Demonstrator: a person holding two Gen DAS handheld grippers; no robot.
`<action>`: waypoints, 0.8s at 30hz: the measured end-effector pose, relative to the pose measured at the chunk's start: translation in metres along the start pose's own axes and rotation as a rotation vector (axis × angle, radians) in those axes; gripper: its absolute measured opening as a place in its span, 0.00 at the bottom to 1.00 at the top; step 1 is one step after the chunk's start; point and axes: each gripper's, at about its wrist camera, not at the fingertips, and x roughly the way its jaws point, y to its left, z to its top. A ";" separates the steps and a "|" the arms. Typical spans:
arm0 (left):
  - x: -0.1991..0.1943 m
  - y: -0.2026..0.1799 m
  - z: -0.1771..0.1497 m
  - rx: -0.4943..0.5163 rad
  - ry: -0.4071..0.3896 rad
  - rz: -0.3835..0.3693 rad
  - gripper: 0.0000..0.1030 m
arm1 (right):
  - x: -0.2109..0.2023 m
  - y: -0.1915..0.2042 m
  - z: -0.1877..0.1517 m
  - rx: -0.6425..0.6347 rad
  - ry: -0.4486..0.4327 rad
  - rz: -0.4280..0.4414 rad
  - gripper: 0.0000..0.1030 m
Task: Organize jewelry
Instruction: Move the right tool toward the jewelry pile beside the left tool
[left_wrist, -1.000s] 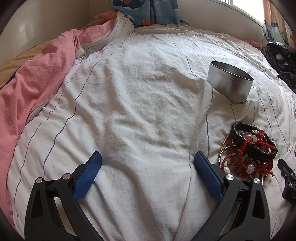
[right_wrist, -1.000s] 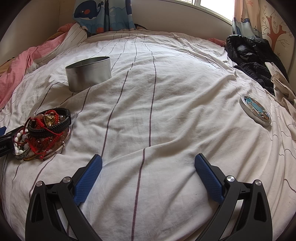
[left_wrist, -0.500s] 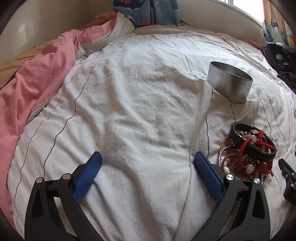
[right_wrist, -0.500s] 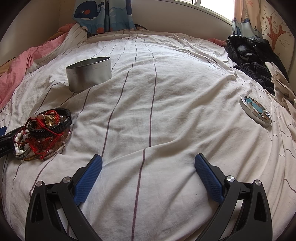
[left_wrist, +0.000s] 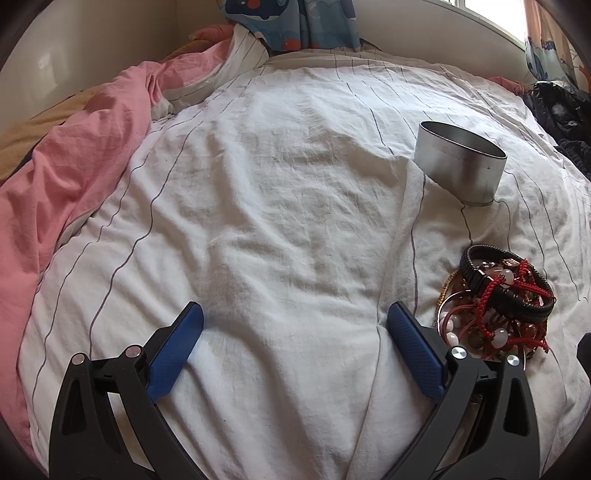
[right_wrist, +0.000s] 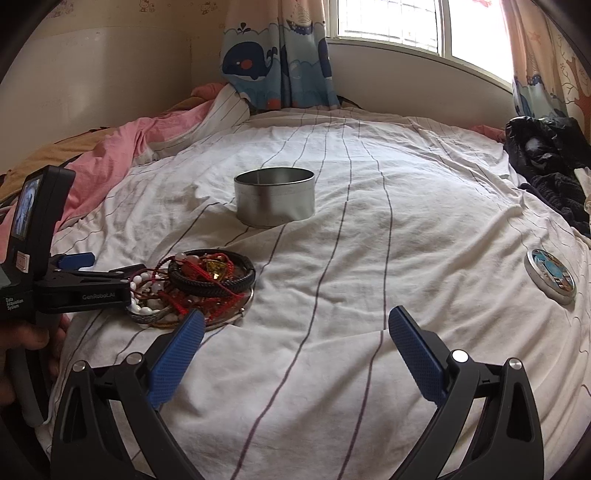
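Bed (right_wrist: 369, 258): white striped sheet. Jewelry (right_wrist: 199, 288) heaped on small tray, tin (right_wrist: 275, 201) beyond, lid (right_wrist: 552, 277) well right. Left gripper (left_wrist: 295, 332) fingers spread, empty. Right gripper (right_wrist: 295, 332) fingers spread, empty.

The left tool (right_wrist: 79, 260) bore "GenRobot.AI" on its arm and "Data Acquisition System" on its body.

left hand-held gripper (left_wrist: 295, 338) agape, right (right_wrist: 295, 334) too — empty
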 end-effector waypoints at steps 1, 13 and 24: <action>0.000 0.000 0.000 0.000 0.000 0.000 0.93 | -0.001 0.002 0.001 -0.002 -0.005 0.019 0.93; -0.001 -0.001 -0.001 -0.007 -0.001 -0.001 0.93 | 0.015 0.029 0.018 -0.112 0.033 0.127 0.68; -0.002 -0.003 -0.001 -0.010 -0.002 0.003 0.93 | 0.027 0.026 0.011 -0.067 0.094 0.215 0.03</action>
